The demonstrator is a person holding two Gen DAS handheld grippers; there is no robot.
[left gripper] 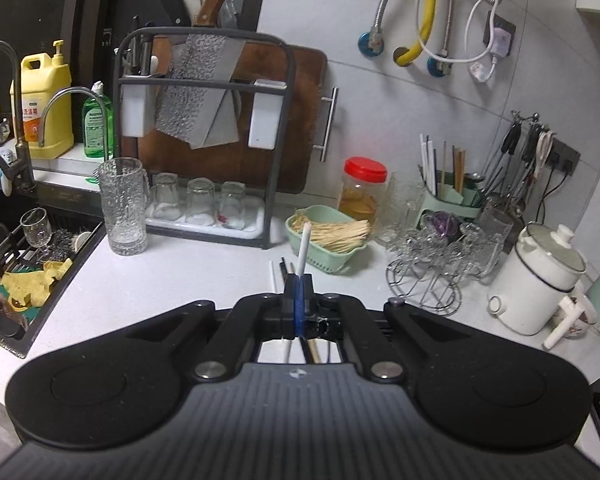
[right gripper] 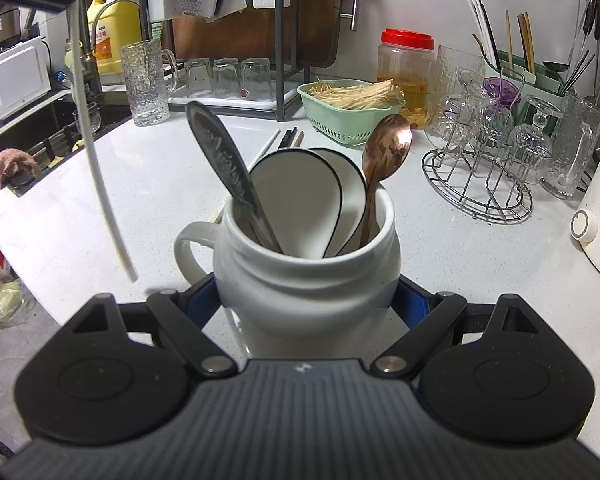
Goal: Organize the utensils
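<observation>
Yellow jug (left gripper: 46,104) label, characters illegible

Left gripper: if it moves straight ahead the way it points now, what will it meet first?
Probably the green basket of pale sticks. The left gripper, shut on a white chopstick, points slightly down toward it, but depth is unclear.

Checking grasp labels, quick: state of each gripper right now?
Left gripper: closed on a white chopstick, lifted off the counter.
Right gripper: fingers clamped on the white mug holding spoons.
</observation>
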